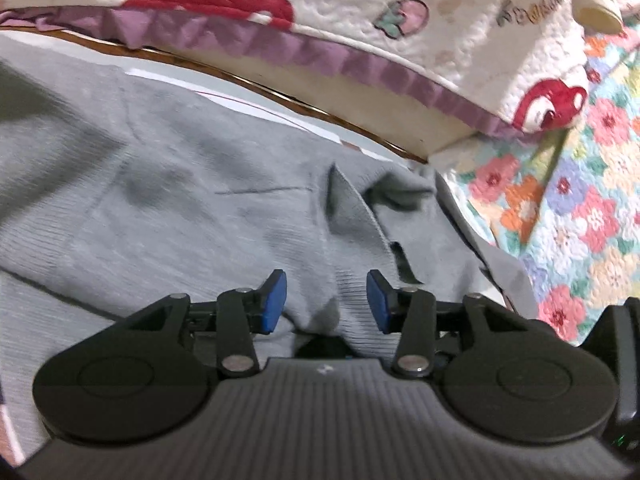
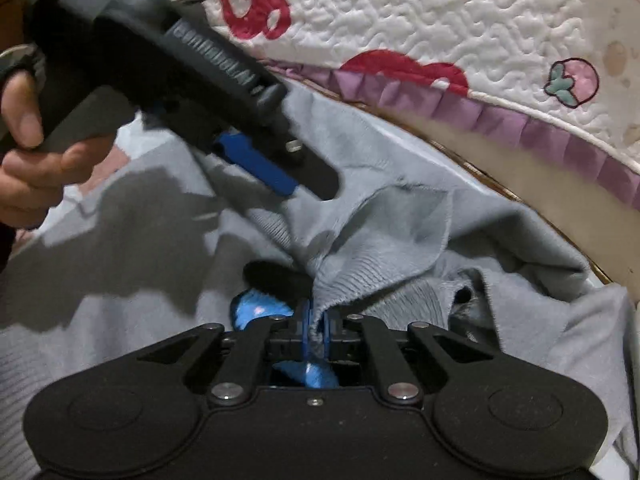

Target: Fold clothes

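Observation:
A grey knit sweater (image 1: 160, 208) lies spread and rumpled on a light surface. My left gripper (image 1: 326, 300) is open, its blue pads on either side of a raised fold of the grey fabric. The sweater also fills the right wrist view (image 2: 400, 236). My right gripper (image 2: 316, 326) is shut on a ribbed edge of the sweater, which bunches up from the pads. The left gripper also shows in the right wrist view (image 2: 276, 178), held in a hand at upper left, low over the sweater.
A white quilted cover (image 1: 360, 12) with red shapes and a purple frill hangs over a cream, brown-trimmed edge (image 1: 360, 110) behind the sweater. A floral quilt (image 1: 580, 200) lies at the right. Something bright blue (image 2: 256, 312) shows under the right gripper.

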Demonstrator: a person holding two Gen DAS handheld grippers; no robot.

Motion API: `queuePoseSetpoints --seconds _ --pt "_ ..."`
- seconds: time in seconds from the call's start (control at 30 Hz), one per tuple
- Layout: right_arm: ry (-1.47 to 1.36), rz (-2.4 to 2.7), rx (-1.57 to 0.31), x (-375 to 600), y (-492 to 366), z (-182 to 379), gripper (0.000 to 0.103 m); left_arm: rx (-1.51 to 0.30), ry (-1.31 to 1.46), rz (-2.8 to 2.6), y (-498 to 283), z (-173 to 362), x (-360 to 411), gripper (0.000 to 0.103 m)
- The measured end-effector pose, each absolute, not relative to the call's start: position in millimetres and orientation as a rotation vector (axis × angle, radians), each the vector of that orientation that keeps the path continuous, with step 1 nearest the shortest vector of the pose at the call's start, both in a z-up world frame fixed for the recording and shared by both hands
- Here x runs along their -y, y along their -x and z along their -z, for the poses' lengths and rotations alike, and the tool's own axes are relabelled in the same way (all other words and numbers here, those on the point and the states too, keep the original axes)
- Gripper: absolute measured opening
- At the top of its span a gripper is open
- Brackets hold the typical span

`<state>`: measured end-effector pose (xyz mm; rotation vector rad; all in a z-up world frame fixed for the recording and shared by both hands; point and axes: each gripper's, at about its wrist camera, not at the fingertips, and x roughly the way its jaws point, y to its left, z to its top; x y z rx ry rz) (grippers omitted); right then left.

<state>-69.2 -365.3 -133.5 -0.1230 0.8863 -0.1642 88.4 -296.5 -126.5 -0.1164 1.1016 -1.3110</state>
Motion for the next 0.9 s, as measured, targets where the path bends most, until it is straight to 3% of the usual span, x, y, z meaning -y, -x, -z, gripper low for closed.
queuePoseSetpoints --seconds 0.17,0.33,0.53,0.7,0.9 --pt "0.148 0.163 -0.847 364 67 135 0.006 -1.092 0.066 1.356 -72 124 307 0.049" --pt "0.217 0.120 -0.815 350 62 138 0.006 -1.059 -0.012 1.406 -57 119 317 0.066" --pt "0.155 0.091 -0.771 357 70 143 0.007 -1.035 -0.065 1.343 -52 122 325 0.066" --pt "0.160 0.076 -0.763 360 72 144 0.007 -1.001 -0.161 1.262 -49 123 333 0.044" --pt "0.181 0.064 -0.764 363 68 143 0.009 -1.041 -0.074 1.179 -66 131 327 0.017"
